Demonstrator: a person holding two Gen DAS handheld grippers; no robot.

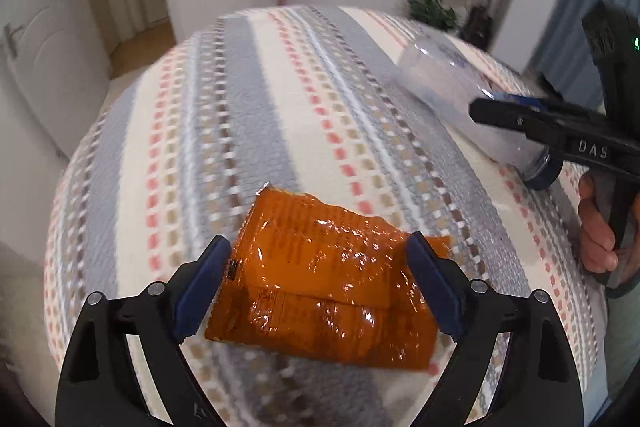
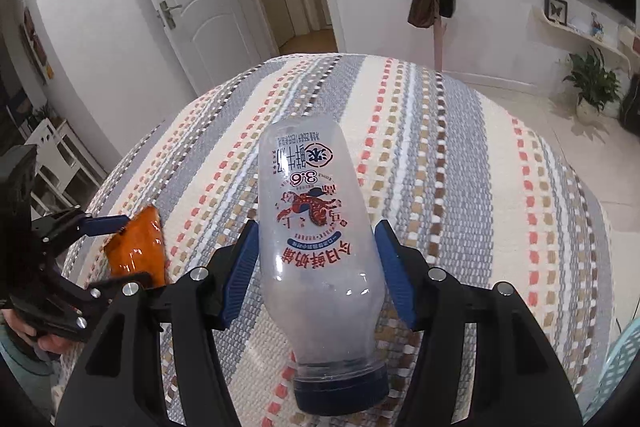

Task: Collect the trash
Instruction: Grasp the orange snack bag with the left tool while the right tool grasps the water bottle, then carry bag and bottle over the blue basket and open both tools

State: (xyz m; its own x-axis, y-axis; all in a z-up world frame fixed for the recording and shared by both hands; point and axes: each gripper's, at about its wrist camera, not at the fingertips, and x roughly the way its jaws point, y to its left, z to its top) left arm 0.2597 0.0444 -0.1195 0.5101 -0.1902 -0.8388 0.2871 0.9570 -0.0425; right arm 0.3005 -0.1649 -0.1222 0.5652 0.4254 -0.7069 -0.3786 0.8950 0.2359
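- Left wrist view: a crumpled orange glossy plastic snack wrapper (image 1: 324, 275) is seen lying flat on the striped woven cloth (image 1: 248, 99) that covers the worktop, between the two blue pads of the left claw (image 1: 316, 285).
- The jaws of that claw stand wide apart; the right pad is drawn over the wrapper's edge, but no pressing can be made out, so the wrapper is judged not yet gripped.
- The wrapper is judged very light, limp and slick; it would crumple under the pads and could slip or flutter. A hold across its folded, thicker middle is judged safer than one on a loose corner.
- At the right edge, the right claw (image 1: 492, 115) is seen side-on beside the clear bottle (image 1: 452, 95), with a hand (image 1: 596, 227) on its grip.
- Right wrist view: a clear, empty-looking plastic bottle with printed red and blue lettering and a dark blue cap (image 2: 320, 251) lies on its side on the striped cloth, cap toward the camera, between the blue pads of the right claw (image 2: 320, 267).
- The left pad lies against the bottle's wall; at the right pad a narrow gap seems to remain, so the jaws are judged partly closed around it but not clamped.
- The bottle is judged light, smooth and thin-walled: it may roll, dent or squirt out of a hard squeeze. The wide middle of the body is judged the best place to grip.
- At the left, the left claw (image 2: 108, 251) is seen at the orange wrapper (image 2: 138, 251).
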